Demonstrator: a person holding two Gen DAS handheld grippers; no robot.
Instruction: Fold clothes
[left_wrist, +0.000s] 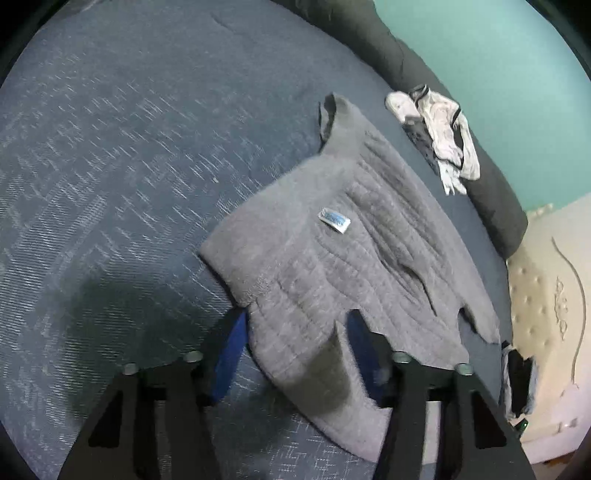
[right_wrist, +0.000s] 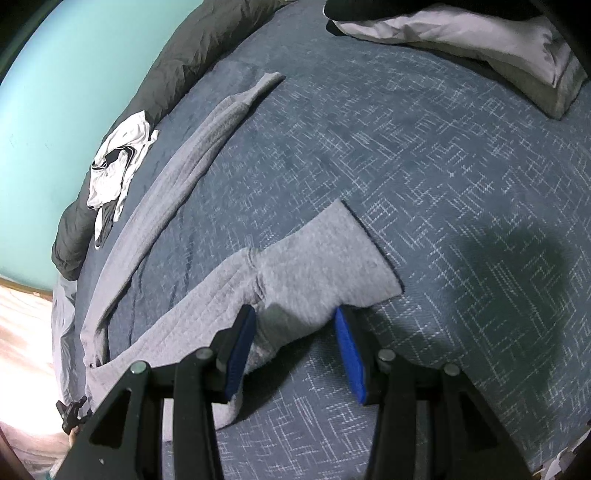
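Observation:
A grey quilted garment, trousers by the look of it, lies spread on the blue patterned bed cover. A small white and blue label shows on it. My left gripper is open, its blue pads either side of the garment's near edge, with cloth lying between the fingers. In the right wrist view one leg with a ribbed cuff reaches my right gripper, which is open with the cuff's end between its blue pads. The other leg stretches away to the upper left.
A white and black garment lies crumpled at the far edge on a dark rolled duvet, also seen in the right wrist view. A grey pillow lies at the top right. A cream padded headboard and teal wall border the bed.

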